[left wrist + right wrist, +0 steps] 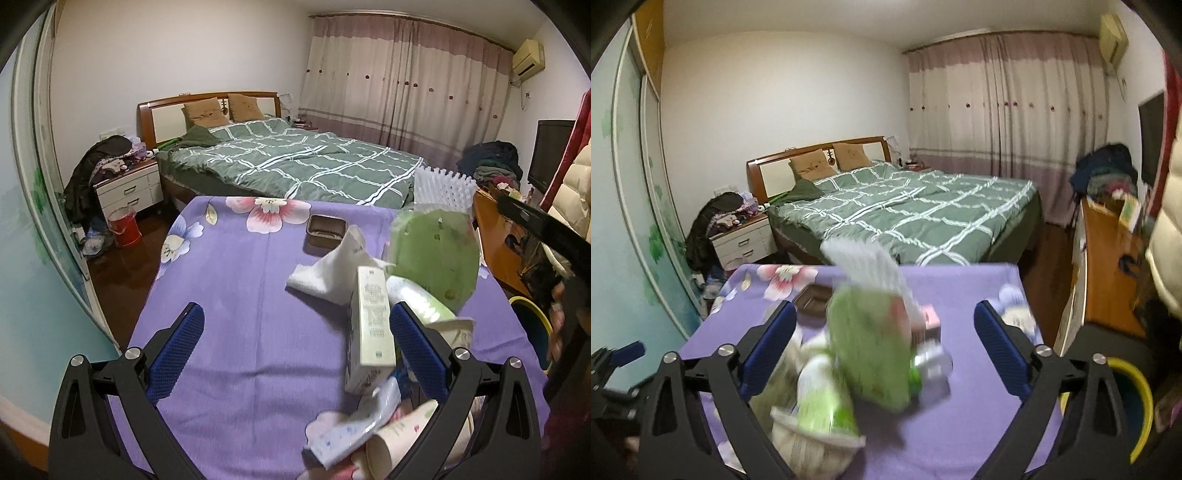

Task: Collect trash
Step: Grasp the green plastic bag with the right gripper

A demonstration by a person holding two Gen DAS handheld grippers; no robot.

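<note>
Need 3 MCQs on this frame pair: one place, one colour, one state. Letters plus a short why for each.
1. Where does the dark brown tray lie?
A. on the purple cloth, beyond the white tissue
B. on the bed
C. on the nightstand

2. What colour is the bucket on the floor by the nightstand?
A. blue
B. red
C. white

3. How do the jaws of the left gripper stand?
A. shut on the tissue
B. shut on nothing
C. open, pressing on nothing

Answers:
1 A: the left wrist view shows the tray on the flowered purple cloth, farther off than the crumpled white tissue.
2 B: the bucket is plainly red.
3 C: the blue pads stand wide apart; the tall white carton lies beside the right-hand pad, not clamped.
</note>
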